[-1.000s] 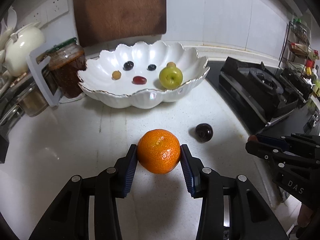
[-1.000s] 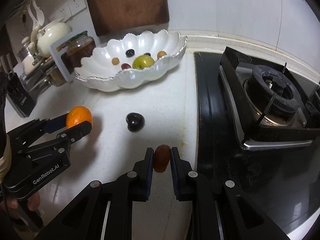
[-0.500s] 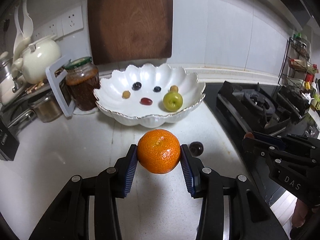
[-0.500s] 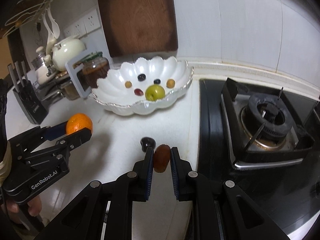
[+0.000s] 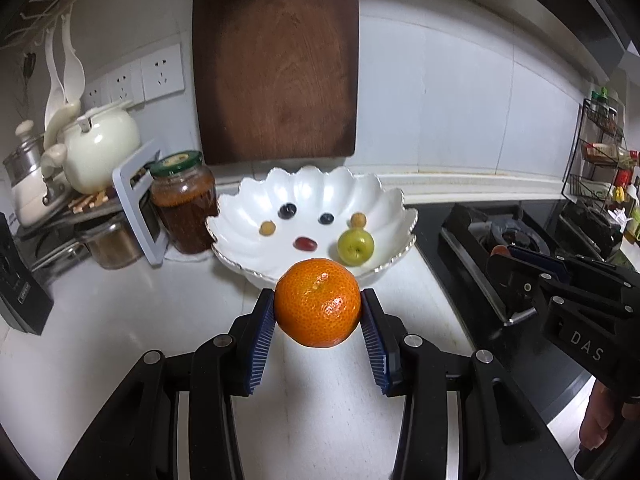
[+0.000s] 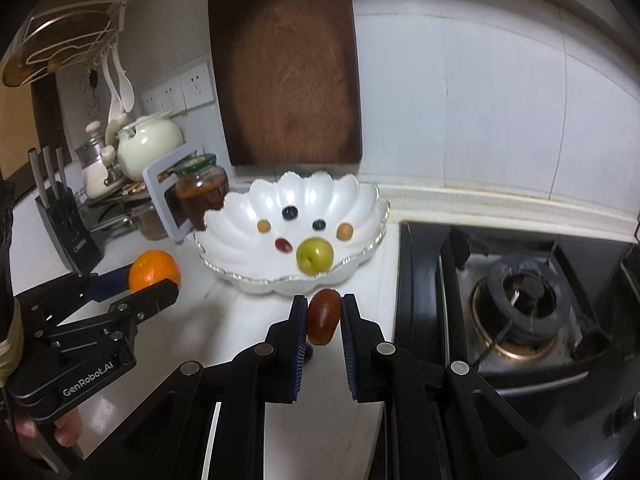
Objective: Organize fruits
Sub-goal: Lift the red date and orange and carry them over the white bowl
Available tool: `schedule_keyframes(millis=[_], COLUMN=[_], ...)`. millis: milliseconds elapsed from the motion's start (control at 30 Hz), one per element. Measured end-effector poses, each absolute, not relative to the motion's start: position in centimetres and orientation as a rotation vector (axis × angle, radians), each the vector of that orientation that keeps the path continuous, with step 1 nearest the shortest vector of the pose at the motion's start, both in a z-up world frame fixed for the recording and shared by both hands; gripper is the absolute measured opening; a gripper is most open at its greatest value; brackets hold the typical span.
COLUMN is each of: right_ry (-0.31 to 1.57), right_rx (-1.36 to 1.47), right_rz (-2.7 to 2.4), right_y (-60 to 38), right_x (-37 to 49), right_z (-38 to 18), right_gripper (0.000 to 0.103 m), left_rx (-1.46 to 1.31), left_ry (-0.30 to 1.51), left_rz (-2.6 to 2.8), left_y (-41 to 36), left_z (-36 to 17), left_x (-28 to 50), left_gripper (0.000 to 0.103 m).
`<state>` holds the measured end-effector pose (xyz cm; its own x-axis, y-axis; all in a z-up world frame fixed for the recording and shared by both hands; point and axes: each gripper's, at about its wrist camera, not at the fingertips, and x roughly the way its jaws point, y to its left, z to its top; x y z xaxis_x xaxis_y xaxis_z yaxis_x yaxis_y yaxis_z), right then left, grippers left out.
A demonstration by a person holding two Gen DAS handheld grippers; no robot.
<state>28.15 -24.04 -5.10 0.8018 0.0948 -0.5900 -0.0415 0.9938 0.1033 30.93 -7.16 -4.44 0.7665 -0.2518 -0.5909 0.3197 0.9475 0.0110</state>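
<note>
**Both grippers loaded, bowl just ahead**

White countertop [image 5: 120,320] lies bare left of the scalloped bowl [image 5: 394,216]; the stove [image 6: 520,304] borders its right. The left gripper [image 5: 318,312] clamps an orange [image 5: 318,308], the right gripper [image 6: 323,316] a small reddish-brown fruit [image 6: 323,316], both short of the bowl's near rim.

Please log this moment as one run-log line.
left tongs: shut on orange | right tongs: shut on reddish-brown fruit | white bowl: six fruits inside | both short of bowl
</note>
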Motion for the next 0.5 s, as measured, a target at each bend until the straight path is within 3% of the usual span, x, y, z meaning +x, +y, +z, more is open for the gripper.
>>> schedule_keyframes(millis=[500], right_ry=[0.558], right_rx=[0.078], right_rz=[0.086], right_y=[-23.2], right_x=[31.3], right_z=[-2.9], right_gripper=[0.018], left_rx=[0.090], left_ry=[0.559], left_rz=[-0.275], left_y=[-6.4], left_z=[-2.1], left_x=[33.6], left_gripper=[0.042])
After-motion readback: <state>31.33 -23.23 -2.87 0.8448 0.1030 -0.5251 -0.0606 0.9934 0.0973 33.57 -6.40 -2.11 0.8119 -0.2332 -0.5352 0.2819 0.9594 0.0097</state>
